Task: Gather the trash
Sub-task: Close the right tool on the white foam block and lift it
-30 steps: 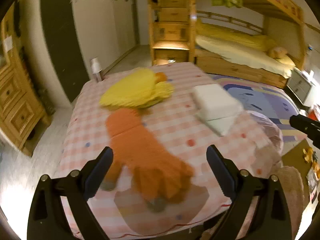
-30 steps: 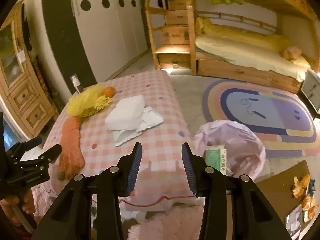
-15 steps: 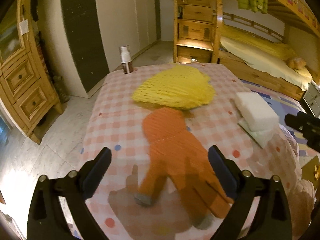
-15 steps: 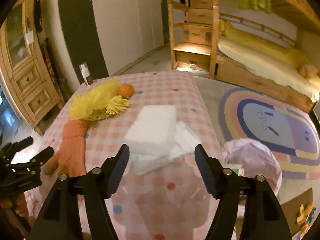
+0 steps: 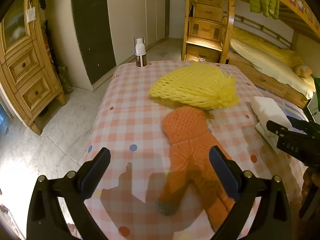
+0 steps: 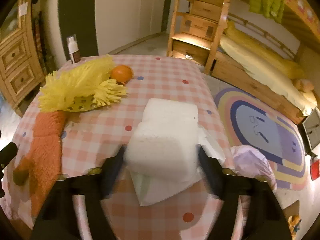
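Note:
A white foam block lies on a white plastic wrapper on the pink checked table. My right gripper is open, its fingers on either side of the block's near end. My left gripper is open above an orange foam net sleeve, which also shows in the right wrist view. A yellow foam net lies beyond it, with an orange beside it. The foam block and the right gripper show at the right of the left wrist view.
A white spray bottle stands at the table's far corner. A pale purple bag sits on the floor right of the table. A wooden cabinet is at the left, a bunk bed and a rug beyond.
My right gripper has moved forward so that its open fingers now straddle the foam block. My left gripper has moved in closer over the orange net sleeve.

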Tool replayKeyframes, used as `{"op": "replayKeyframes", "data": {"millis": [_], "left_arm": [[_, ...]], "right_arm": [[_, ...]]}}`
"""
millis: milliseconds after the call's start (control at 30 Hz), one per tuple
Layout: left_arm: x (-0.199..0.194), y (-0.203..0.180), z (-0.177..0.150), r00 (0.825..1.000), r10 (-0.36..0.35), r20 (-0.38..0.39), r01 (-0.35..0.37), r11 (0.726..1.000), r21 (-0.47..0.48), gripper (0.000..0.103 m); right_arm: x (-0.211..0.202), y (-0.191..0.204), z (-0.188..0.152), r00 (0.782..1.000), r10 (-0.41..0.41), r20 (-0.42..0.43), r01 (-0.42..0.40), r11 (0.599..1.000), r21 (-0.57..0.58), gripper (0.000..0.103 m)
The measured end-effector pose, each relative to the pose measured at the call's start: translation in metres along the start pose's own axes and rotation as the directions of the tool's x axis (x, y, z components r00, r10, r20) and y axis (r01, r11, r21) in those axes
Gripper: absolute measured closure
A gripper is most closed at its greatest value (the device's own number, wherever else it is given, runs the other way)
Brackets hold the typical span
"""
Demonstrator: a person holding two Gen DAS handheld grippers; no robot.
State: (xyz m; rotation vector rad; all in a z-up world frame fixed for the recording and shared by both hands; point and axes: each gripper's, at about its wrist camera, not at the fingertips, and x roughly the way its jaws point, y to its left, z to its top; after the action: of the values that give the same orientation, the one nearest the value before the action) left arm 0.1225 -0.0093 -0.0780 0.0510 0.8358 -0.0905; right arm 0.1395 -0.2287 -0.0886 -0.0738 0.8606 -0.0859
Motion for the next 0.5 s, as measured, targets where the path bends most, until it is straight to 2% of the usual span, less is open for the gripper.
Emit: {"op": "replayKeyframes", "data": {"millis": [67,100,133,200,333,433,500], "left_arm": [[-0.002,-0.001,-0.001,1.000,-0.007,0.002,0.007,1.000,0.002,0.007],[-0.003,-0.003,-0.002,1.000,-0.012,0.005,0.012,1.000,0.006,0.007],[-0.005,-0.004,-0.003,1.000,-0.016,0.006,0.016,1.000,0.011,0.007],[-0.008,-0.011,-0.004,1.000,-0.026,0.009,0.026,0.999,0.029,0.007],[-0.014,-0.032,-0.008,0.998,-0.057,0.016,0.056,0.995,0.083,0.007],[-0.017,-0.054,-0.009,0.996,-0.084,0.017,0.081,0.989,0.124,0.007],[-0.018,-0.068,-0.009,0.994,-0.109,0.015,0.106,0.983,0.147,0.007]], "right_arm": [[-0.010,-0.001,0.000,0.999,0.028,0.025,-0.029,1.000,0.011,0.045],[-0.016,-0.004,0.000,0.997,0.071,0.029,-0.072,0.997,0.027,0.045],[-0.023,-0.010,-0.001,0.989,0.148,0.026,-0.149,0.987,0.061,0.046],[-0.044,-0.018,-0.004,0.980,0.186,0.069,-0.192,0.978,0.086,0.046],[-0.079,-0.037,-0.009,0.980,0.135,0.149,-0.150,0.984,0.094,0.043],[-0.094,-0.055,-0.017,0.982,0.079,0.172,-0.098,0.990,0.102,0.042],[-0.102,-0.071,-0.026,0.981,0.070,0.181,-0.095,0.987,0.130,0.041]]}}
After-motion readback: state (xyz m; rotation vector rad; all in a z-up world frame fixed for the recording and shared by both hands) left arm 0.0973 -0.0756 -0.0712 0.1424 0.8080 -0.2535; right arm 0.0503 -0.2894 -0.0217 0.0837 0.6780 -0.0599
